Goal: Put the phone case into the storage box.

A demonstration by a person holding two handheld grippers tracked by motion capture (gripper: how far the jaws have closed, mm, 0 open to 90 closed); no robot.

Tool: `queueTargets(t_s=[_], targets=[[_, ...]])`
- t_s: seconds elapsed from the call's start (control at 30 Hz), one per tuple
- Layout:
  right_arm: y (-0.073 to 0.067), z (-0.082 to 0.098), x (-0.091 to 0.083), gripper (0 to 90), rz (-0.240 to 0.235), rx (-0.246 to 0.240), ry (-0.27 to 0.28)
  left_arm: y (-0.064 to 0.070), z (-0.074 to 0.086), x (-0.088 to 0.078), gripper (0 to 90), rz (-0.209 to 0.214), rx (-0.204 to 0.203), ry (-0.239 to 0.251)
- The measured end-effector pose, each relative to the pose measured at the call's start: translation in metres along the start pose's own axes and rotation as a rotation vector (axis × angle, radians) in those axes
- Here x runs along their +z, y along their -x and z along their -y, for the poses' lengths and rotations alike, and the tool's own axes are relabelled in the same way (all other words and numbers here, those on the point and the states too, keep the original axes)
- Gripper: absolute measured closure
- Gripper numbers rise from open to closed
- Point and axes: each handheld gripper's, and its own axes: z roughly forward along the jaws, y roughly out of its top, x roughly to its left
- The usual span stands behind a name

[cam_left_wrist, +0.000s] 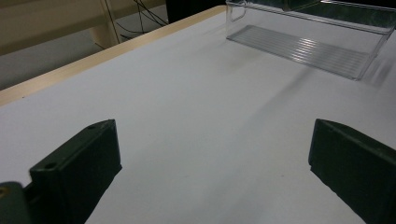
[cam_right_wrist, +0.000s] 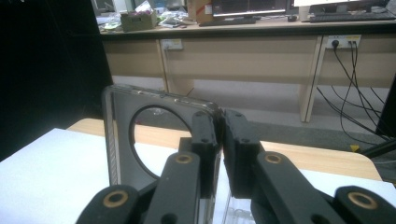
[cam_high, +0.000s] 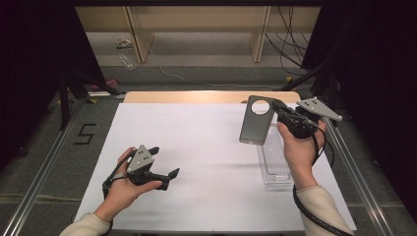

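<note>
A grey phone case (cam_high: 255, 125) with a round cut-out near its top hangs upright above the far right of the white table (cam_high: 196, 147). My right gripper (cam_high: 278, 110) is shut on its upper right edge. In the right gripper view the two jaws pinch the case's rim (cam_right_wrist: 122, 140) at the right gripper (cam_right_wrist: 219, 126). A clear ribbed plastic tray (cam_high: 275, 162) lies on the table just below that hand. My left gripper (cam_high: 164, 161) rests low at the near left, open, with bare table between its jaws (cam_left_wrist: 212, 154).
The tray (cam_left_wrist: 303, 49) lies far ahead of the left jaws, with its rim (cam_right_wrist: 236, 214) under the right jaws. A wooden table edge (cam_high: 206, 96) runs along the back. Metal rails (cam_high: 349, 162) flank the table. Cables and desk legs stand on the floor beyond.
</note>
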Motion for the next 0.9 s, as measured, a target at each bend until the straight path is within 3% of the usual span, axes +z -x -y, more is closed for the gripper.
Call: queueTargets(t_s=[0.9], targets=[[0.0079, -0.0051, -0.0057, 83.8, 0.025, 0.005, 0.02, 0.0006, -0.0003, 0.0001, 1.7, 0.002, 0.0, 0.001]])
